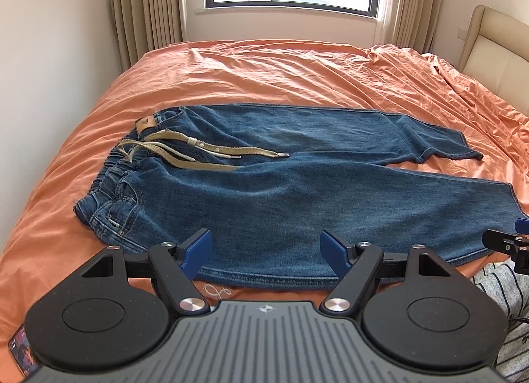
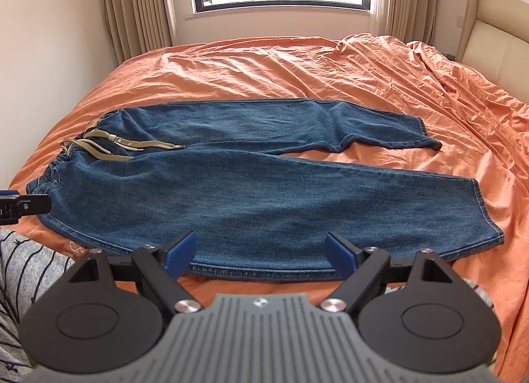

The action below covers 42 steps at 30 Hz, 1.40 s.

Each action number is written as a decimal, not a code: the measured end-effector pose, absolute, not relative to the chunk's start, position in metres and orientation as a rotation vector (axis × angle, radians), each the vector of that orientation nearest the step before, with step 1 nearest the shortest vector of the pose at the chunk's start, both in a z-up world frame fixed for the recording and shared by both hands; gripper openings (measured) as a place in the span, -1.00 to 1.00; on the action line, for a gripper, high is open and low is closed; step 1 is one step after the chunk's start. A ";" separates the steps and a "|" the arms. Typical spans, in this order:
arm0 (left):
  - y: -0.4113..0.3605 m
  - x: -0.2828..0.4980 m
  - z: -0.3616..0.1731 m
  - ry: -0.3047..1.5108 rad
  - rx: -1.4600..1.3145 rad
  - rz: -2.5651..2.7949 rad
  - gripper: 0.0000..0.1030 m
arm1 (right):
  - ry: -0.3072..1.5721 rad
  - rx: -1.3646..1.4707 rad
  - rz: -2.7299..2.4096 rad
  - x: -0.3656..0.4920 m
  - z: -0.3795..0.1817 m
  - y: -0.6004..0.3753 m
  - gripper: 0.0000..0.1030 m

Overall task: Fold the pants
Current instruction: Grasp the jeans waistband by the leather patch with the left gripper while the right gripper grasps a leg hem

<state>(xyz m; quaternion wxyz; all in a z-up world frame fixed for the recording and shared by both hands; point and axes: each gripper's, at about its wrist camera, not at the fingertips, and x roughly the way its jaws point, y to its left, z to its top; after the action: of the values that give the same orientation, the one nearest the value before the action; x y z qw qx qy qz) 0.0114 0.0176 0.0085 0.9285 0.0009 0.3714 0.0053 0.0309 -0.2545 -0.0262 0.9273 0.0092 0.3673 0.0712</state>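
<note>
- The blue denim pants (image 1: 281,191) lie spread flat on the bed's wrinkled orange sheet (image 1: 297,75), filling the middle of both frames: waistband at the left, the two legs splayed apart toward the right, nothing folded yet.
- The left gripper (image 1: 266,252) hovers at the lower centre of its view, blue-padded fingers (image 1: 198,249) spread wide and holding nothing, poised over the near side seam.
- The right gripper (image 2: 259,252) sits likewise at the lower centre of its view, fingers apart and empty, over the near leg's edge.
- Risk, as I judge it: the loose tan webbing belt (image 1: 211,151) trails across the crotch area and could drag, bunch or end up trapped inside a fold.
- Risk: denim is thick, so a pinch might catch only the top layer at the seam, or take up sheet with it.
- Risk: the legs diverge, so folding one onto the other could leave the hems misaligned.
- No containers appear in either view.
</note>
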 end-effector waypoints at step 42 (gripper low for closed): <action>0.341 0.356 -0.138 0.832 -0.743 0.115 0.16 | 0.892 0.226 -0.170 0.418 -0.168 -0.490 0.00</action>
<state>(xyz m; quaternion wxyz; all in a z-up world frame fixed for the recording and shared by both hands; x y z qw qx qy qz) 0.3555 0.3414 -0.1382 0.8469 -0.3522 0.3946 0.0546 0.4176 -0.4895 -0.1682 0.8925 0.1088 0.4299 -0.0821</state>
